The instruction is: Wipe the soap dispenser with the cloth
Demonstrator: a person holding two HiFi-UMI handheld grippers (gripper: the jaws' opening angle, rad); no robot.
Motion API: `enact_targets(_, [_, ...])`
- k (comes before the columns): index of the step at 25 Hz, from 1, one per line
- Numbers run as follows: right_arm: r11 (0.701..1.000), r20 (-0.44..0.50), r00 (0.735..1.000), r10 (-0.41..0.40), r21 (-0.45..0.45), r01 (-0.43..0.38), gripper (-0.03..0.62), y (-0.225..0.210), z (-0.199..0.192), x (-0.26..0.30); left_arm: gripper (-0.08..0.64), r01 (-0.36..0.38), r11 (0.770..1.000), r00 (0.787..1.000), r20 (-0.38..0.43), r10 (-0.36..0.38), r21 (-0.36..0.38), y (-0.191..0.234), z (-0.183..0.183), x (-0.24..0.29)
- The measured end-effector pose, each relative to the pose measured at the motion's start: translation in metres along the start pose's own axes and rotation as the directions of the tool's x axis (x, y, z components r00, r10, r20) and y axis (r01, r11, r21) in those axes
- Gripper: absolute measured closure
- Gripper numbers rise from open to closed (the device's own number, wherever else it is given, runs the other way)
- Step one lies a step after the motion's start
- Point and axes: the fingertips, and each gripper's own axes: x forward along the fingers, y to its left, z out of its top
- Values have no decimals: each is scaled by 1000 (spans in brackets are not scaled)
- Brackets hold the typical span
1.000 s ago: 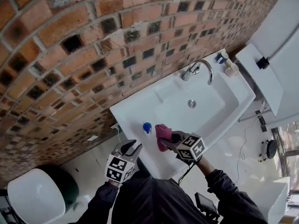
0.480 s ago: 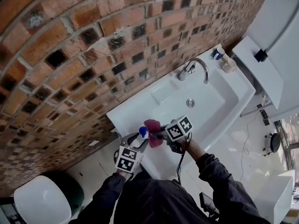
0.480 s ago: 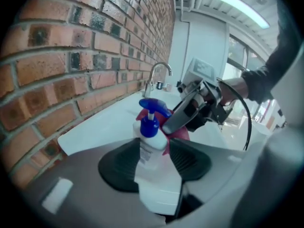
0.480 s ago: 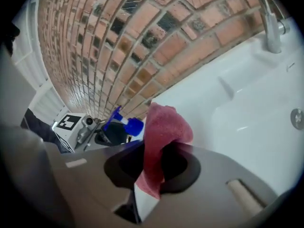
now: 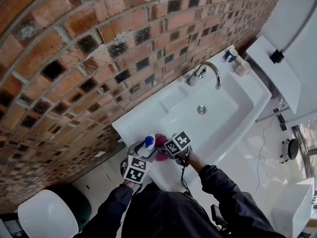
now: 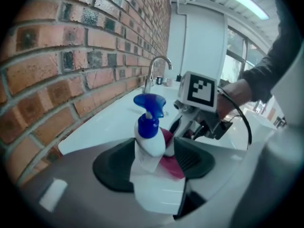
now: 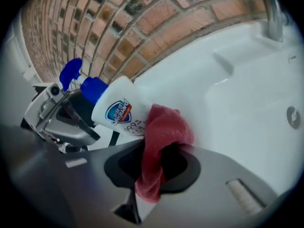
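Note:
The soap dispenser (image 5: 148,143), a white bottle with a blue pump, stands on the sink's near left corner. My left gripper (image 5: 142,151) has just been opening its jaws, and they now stand wide on either side of the bottle (image 6: 148,139) without clamping it. My right gripper (image 5: 165,149) is shut on a pink-red cloth (image 5: 160,141). In the right gripper view the cloth (image 7: 161,137) hangs from the jaws (image 7: 152,167) and rests against the bottle's labelled side (image 7: 118,110). In the left gripper view the cloth (image 6: 171,165) shows behind the bottle.
The white sink (image 5: 233,118) runs along a brick wall (image 5: 74,43), with a chrome tap (image 5: 205,73) and two small containers (image 5: 237,63) at its far end. A white toilet (image 5: 44,214) sits at lower left. A white cabinet (image 5: 277,73) stands to the right.
Both grippers have come in to the dispenser. The left jaws opened and now bracket the bottle. The right gripper has dropped with the cloth onto the bottle's side.

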Motion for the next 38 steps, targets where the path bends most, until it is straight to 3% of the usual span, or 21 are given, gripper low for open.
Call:
enact_targets(3, [985, -40, 997, -60, -164, 52, 523, 12, -1, -4, 287, -9, 1000, 1000, -16, 10, 18, 4, -1, 8])
enact_targets(5, [975, -33, 998, -54, -217, 45, 523, 25, 1, -9, 288, -14, 999, 999, -28, 15, 42, 6, -2, 14])
enact_targets(10, [967, -7, 999, -41, -250, 38, 523, 38, 0, -37, 331, 9, 995, 1000, -29, -6, 99, 11, -1, 18])
enact_targets(13, [974, 43, 999, -26, -222, 35, 523, 35, 9, -62, 337, 79, 983, 997, -32, -75, 164, 8, -3, 15])
enact_targets(15, [971, 83, 996, -24, -235, 43, 523, 31, 19, -78, 339, 149, 962, 989, -47, -142, 227, 2, -7, 14])
enact_targets(17, [948, 107, 994, -24, -312, 56, 523, 37, 33, -93, 339, 221, 932, 975, -67, -211, 287, -4, -11, 11])
enact_targets(20, [876, 82, 995, -53, -475, 86, 523, 45, 44, -101, 339, 296, 889, 955, -95, -281, 349, -11, -16, 7])
enact_targets(23, [808, 18, 998, -56, -587, 56, 523, 50, 38, -88, 341, 337, 868, 941, -104, -322, 365, -16, -19, 5])
enact_targets(26, [777, -58, 996, -70, -629, 17, 523, 44, 23, -65, 341, 357, 857, 934, -107, -342, 372, -18, -21, 4])
enact_targets(30, [779, -137, 984, -114, -628, 3, 523, 24, 6, -34, 341, 370, 851, 928, -104, -358, 373, -19, -22, 4])
enact_targets(34, [738, -204, 957, -205, -675, 14, 522, 9, -7, -15, 341, 373, 847, 926, -103, -362, 378, -19, -22, 4])
enact_targets(38, [708, -221, 938, -269, -706, 37, 522, 2, -5, -27, 337, 351, 859, 936, -107, -336, 373, -19, -23, 4])
